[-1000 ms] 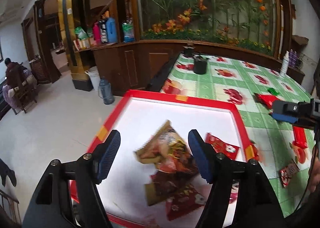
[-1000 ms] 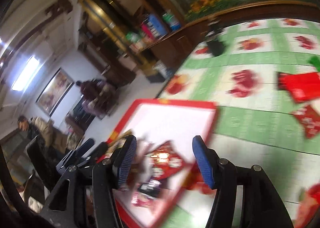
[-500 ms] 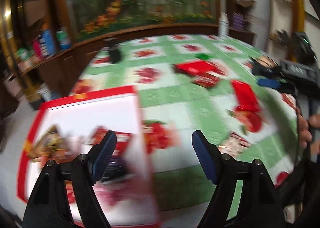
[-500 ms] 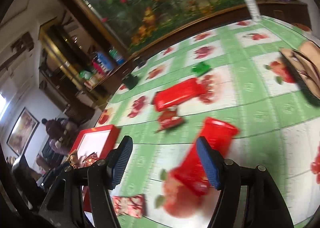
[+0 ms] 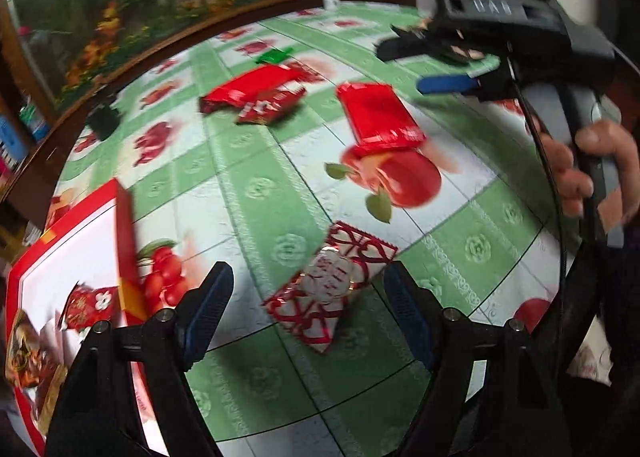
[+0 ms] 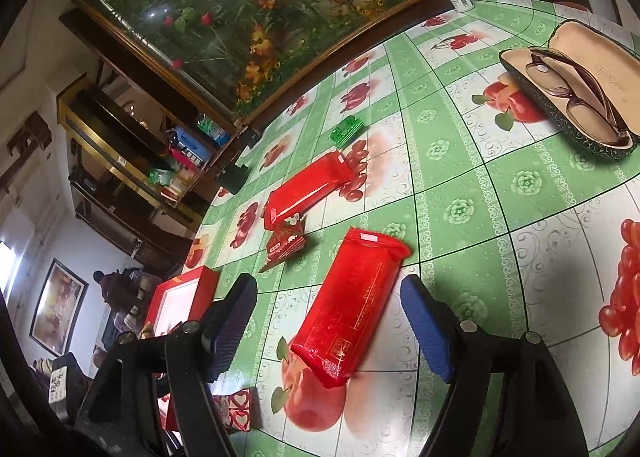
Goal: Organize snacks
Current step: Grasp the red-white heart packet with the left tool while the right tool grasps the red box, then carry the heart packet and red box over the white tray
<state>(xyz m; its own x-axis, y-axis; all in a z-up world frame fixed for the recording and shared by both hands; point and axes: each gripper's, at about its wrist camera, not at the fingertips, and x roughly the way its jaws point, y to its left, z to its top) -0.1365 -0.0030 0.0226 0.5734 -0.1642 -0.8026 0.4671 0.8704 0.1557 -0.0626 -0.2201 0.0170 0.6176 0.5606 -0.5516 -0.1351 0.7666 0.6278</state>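
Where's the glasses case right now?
In the right wrist view, the open glasses case sits at the table's far right, beyond the long red packet.

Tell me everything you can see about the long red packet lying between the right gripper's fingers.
The long red packet is a flat, oblong pouch of glossy red film with crimped seals at both ends and faint gold print near its closer end. It looks unopened. It lies flat on the green fruit-print tablecloth, running diagonally, its near end over a printed apple. The right gripper is open with a finger on either side, not touching it. In the left wrist view the packet also lies alone on the cloth.
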